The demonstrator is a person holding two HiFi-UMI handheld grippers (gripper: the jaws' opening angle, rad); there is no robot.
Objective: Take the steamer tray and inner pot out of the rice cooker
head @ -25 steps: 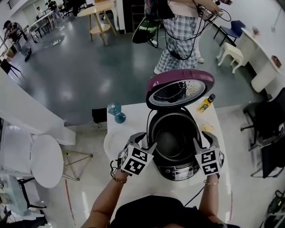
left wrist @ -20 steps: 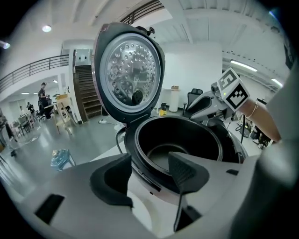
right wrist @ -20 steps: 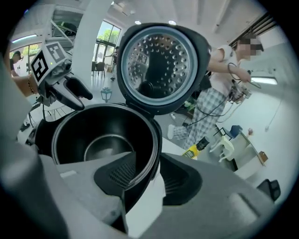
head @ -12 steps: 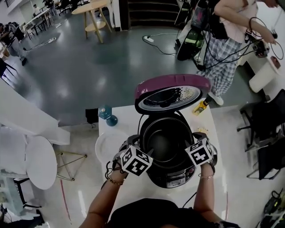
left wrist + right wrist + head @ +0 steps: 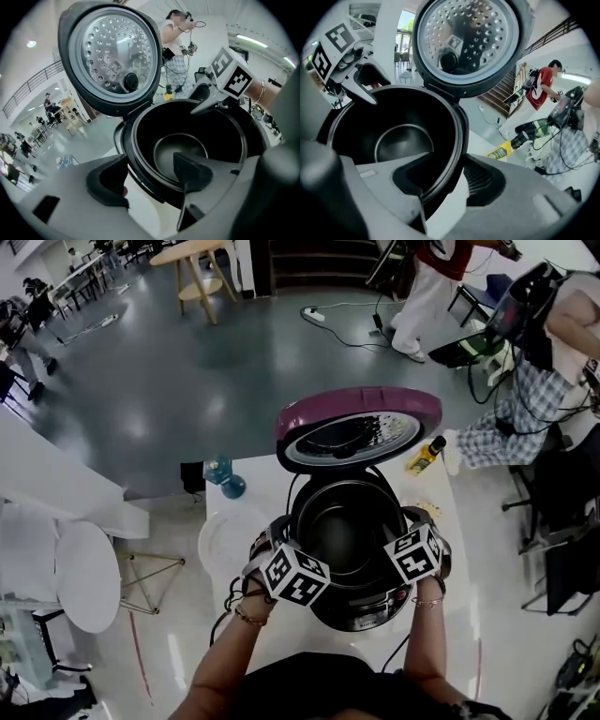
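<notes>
Inner pot (image 5: pixel 349 538), dark and with nothing showing inside it, sits seated in the black rice cooker (image 5: pixel 361 610) at the middle of a white table (image 5: pixel 253 493), the cooker's purple-topped lid (image 5: pixel 356 418) standing raised at the pot's 12 o'clock with its perforated metal underside in plain sight. At the pot's 8 o'clock the left gripper (image 5: pixel 150 176) straddles the rim, one jaw inside the bowl and one outside; its jaws have just been opening and stand apart, clear of the rim on both sides. At 4 o'clock the right gripper (image 5: pixel 447 180) does the same, one jaw in the pot and one outside the cooker wall; its jaws have also just been opening, the rim between them without being pinched. A pale round disc (image 5: pixel 220 540) lies on the table at the cooker's 9 o'clock, just beside it; what it is cannot be told. A blue bottle-like item (image 5: pixel 225 476) stands at 10 o'clock, and a yellow bottle (image 5: pixel 424 457) lies at 1 o'clock near the lid.
</notes>
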